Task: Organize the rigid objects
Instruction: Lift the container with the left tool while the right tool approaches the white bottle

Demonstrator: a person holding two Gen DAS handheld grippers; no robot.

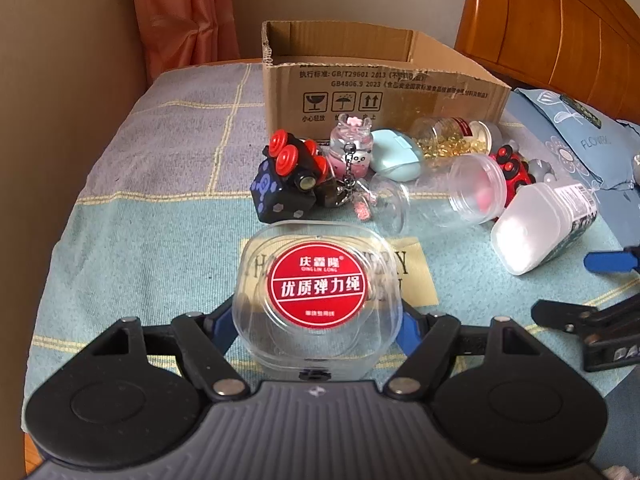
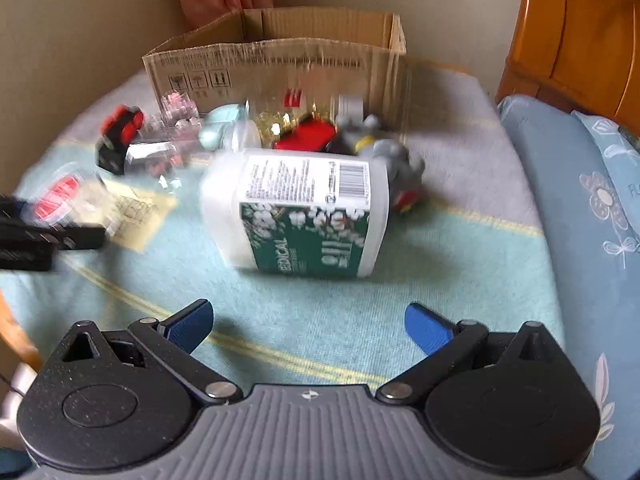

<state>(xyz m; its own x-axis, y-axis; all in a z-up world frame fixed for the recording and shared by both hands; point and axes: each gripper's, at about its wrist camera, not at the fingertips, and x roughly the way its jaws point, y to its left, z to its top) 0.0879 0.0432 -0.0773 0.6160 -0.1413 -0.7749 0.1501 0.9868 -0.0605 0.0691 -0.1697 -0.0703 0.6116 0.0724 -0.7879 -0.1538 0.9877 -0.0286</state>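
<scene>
My left gripper [image 1: 318, 322] is shut on a clear plastic case with a round red label [image 1: 316, 286] and holds it over the blanket. My right gripper [image 2: 308, 326] is open and empty, just short of a white cotton-swab box with a green label [image 2: 296, 212] that lies on its side. That box also shows in the left wrist view [image 1: 540, 226]. An open cardboard box [image 1: 380, 80] stands at the back; it also shows in the right wrist view [image 2: 280, 68]. In front of it lies a row of small things: a black and red toy [image 1: 292, 168], a pink keychain jar [image 1: 352, 148], a pale blue case [image 1: 396, 154], a capsule jar [image 1: 452, 136], a clear jar [image 1: 440, 196].
All sits on a blue and grey checked blanket [image 1: 160, 220]. A wooden headboard [image 1: 560, 32] rises at the right, with a blue flowered pillow [image 2: 580, 208] below it. A beige wall and a pink curtain [image 1: 180, 20] close the left and back. The right wrist view is motion-blurred.
</scene>
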